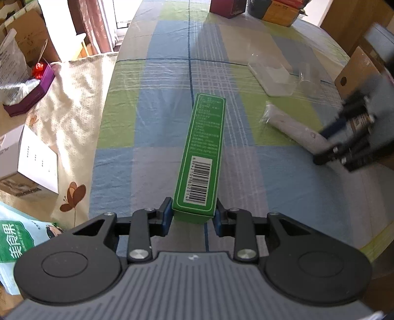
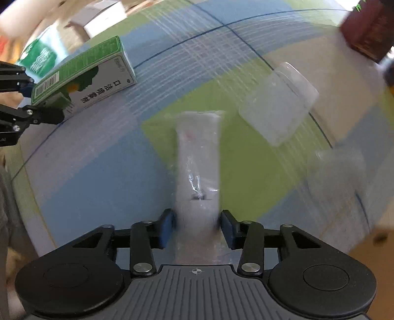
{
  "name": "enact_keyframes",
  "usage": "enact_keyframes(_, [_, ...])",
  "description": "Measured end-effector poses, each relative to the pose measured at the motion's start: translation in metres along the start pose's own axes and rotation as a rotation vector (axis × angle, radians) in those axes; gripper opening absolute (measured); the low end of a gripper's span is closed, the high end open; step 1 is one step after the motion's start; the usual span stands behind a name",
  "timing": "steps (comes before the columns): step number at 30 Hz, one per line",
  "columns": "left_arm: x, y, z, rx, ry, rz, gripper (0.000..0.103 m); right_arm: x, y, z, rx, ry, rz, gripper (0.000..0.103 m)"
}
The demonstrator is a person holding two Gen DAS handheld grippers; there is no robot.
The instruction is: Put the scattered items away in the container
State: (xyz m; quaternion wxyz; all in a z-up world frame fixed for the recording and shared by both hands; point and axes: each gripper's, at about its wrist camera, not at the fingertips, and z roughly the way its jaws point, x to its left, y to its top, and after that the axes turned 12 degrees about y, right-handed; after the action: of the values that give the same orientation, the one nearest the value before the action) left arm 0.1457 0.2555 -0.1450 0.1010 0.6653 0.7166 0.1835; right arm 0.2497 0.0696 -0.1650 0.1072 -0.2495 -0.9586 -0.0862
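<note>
Checked cloth (image 1: 172, 73) in blue, green and pale squares is spread over the worktop. The near end of a long green box (image 1: 202, 152) is clamped between the blue pads of the left gripper (image 1: 193, 216), with the barcode face turned up; from the right wrist view the box (image 2: 81, 76) is seen tilted, its far end toward the cloth and a white printed side shown. The right gripper (image 2: 197, 225) is closed narrowly on one end of a white tube in clear wrapping (image 2: 198, 162), which is pointed forward along the fingers; in the left wrist view the same tube (image 1: 290, 128) is seen held low over a green square by the right gripper (image 1: 327, 150). Whether the tube touches the cloth cannot be told, as that view is blurred.

A clear plastic container (image 1: 270, 76) is placed beyond the tube, toward the right edge of the worktop, and nothing can be made out inside it. A clear cup (image 1: 307, 78) is seen just beside it, lying on its side. A dark red box (image 1: 227, 7) is set at the far end of the worktop, with a yellow box (image 1: 280, 12) next to it.
</note>
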Motion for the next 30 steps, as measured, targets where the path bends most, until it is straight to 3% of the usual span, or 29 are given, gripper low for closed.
enact_keyframes(2, [-0.001,0.000,0.000,0.006,0.000,-0.001,0.027,0.006,-0.011,0.000,-0.038,0.007,0.074,0.046])
enact_keyframes(5, [-0.002,0.002,-0.003,-0.004,0.000,0.003,0.031,0.018,-0.026,-0.002,-0.147,-0.069,0.065,0.046])
enact_keyframes(8, [-0.007,0.010,-0.003,-0.021,-0.005,0.010,0.042,0.021,-0.034,0.000,-0.238,-0.131,0.065,0.046])
enact_keyframes(10, [-0.011,0.017,0.001,-0.028,0.005,0.027,0.048,0.016,-0.036,0.000,-0.291,-0.108,0.123,0.046])
enact_keyframes(15, [-0.014,0.028,0.023,0.016,0.034,0.006,0.049,0.016,-0.043,0.001,-0.382,-0.072,0.160,0.046])
enact_keyframes(17, [-0.016,0.029,0.024,0.003,0.054,-0.002,0.046,0.018,-0.045,0.002,-0.387,-0.075,0.156,0.041])
enact_keyframes(19, [-0.023,0.027,0.022,-0.008,0.067,0.014,0.027,0.017,-0.050,0.001,-0.380,-0.064,0.176,0.041])
enact_keyframes(24, [-0.040,0.017,0.011,0.015,0.041,0.009,0.025,0.022,-0.080,-0.010,-0.421,0.025,0.289,0.040])
enact_keyframes(30, [-0.069,0.008,-0.023,-0.022,0.011,0.019,0.025,0.026,-0.120,-0.046,-0.556,0.108,0.414,0.040])
